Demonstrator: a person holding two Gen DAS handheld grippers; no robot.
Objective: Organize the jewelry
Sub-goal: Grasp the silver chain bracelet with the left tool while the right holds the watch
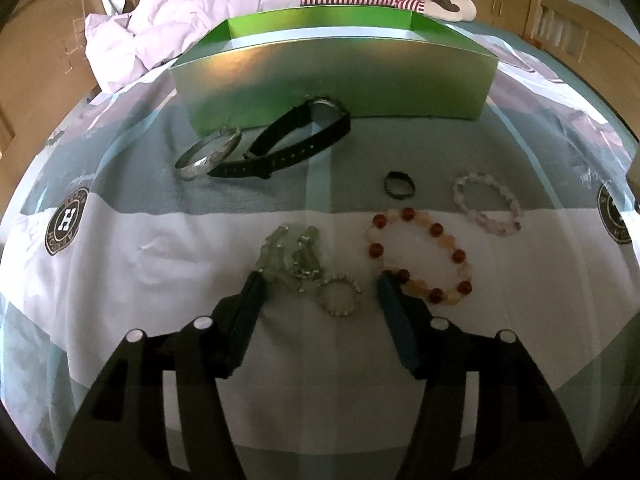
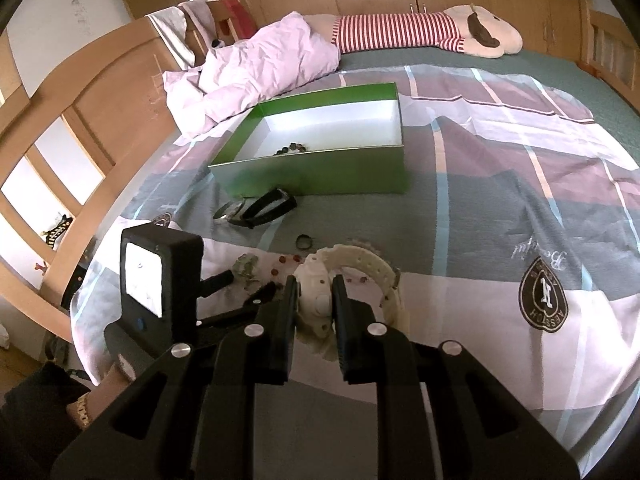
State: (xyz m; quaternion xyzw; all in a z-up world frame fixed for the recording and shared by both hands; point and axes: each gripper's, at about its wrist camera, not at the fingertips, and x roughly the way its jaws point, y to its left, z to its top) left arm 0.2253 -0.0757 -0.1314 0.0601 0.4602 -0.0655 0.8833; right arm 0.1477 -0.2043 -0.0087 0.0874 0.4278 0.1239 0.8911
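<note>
1. My left gripper (image 1: 320,280) hangs with its jaws apart over the bedspread (image 1: 160,264), gripping nothing; the pale green bead cluster (image 1: 290,254) and a small silvery bead ring (image 1: 340,295) lie between the tips.
2. I judge the cluster light, loose and slippery: glassy chunks on a string that will sag and swing. I would pinch it across its bunched middle, not by one bead.
3. The red-and-peach bead bracelet (image 1: 420,258) lies just beside the right-hand finger, round, smooth, likely elastic.
4. My right gripper (image 2: 314,292) is clenched on a white watch (image 2: 316,300), holding the case while the soft perforated strap curls beyond.
5. The green box (image 2: 320,176) is glossy stiff card, open-topped, with a few dark beads already inside.
6. A silver bangle (image 1: 210,154), rigid, and a black strap watch (image 1: 296,140) rest against the box's near wall.
</note>
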